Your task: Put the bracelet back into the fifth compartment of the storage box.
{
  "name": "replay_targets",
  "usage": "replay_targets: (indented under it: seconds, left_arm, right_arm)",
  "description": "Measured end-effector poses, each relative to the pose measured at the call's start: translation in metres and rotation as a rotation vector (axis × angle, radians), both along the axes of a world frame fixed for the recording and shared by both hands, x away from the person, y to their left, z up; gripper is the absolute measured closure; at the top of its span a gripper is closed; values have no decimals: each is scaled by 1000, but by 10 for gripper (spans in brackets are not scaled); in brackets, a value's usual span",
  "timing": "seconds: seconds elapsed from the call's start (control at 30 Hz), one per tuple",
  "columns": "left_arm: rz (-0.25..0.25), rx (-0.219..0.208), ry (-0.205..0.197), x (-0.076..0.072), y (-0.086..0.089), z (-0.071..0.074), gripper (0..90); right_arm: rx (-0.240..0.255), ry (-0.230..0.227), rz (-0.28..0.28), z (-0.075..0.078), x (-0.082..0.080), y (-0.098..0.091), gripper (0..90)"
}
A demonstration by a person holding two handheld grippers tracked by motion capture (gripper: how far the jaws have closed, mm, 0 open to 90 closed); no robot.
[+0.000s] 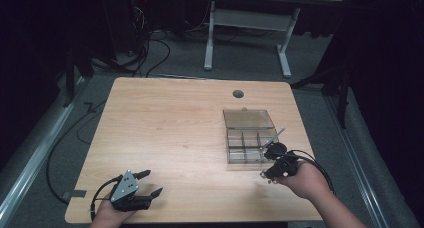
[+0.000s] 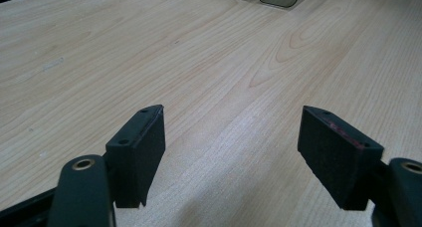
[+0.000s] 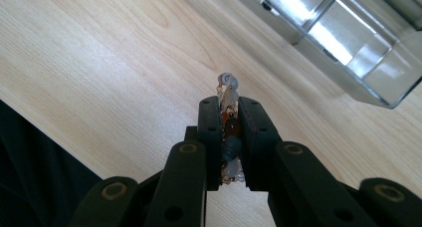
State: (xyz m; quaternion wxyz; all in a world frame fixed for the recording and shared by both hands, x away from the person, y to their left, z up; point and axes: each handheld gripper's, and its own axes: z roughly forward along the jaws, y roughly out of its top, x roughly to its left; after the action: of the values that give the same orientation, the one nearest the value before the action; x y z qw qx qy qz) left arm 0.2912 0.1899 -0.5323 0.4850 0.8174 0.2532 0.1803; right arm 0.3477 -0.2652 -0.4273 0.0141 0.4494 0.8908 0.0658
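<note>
Wooden table [image 1: 175,138] bears one clear divided box [image 1: 247,138]; left tongs [image 2: 231,152] gape empty, right tongs [image 3: 232,137] pinch one small beaded trinket [image 3: 229,95]

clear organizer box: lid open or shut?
Open. In the high view the clear compartment box has its lid swung back flat on the table, leaving the dividers uncovered.
</note>
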Motion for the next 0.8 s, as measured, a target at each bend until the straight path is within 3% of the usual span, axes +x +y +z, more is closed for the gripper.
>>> replay_targets:
  seconds: [0.57, 0.8]
  left_arm:
    - [-2, -7, 0, 0, 0, 0, 273]
    - [-4, -9, 0, 0, 0, 0, 273]
  right_arm:
    - [1, -13, -5, 33, 28, 9, 814]
    - [-7, -19, 11, 38, 44, 15, 814]
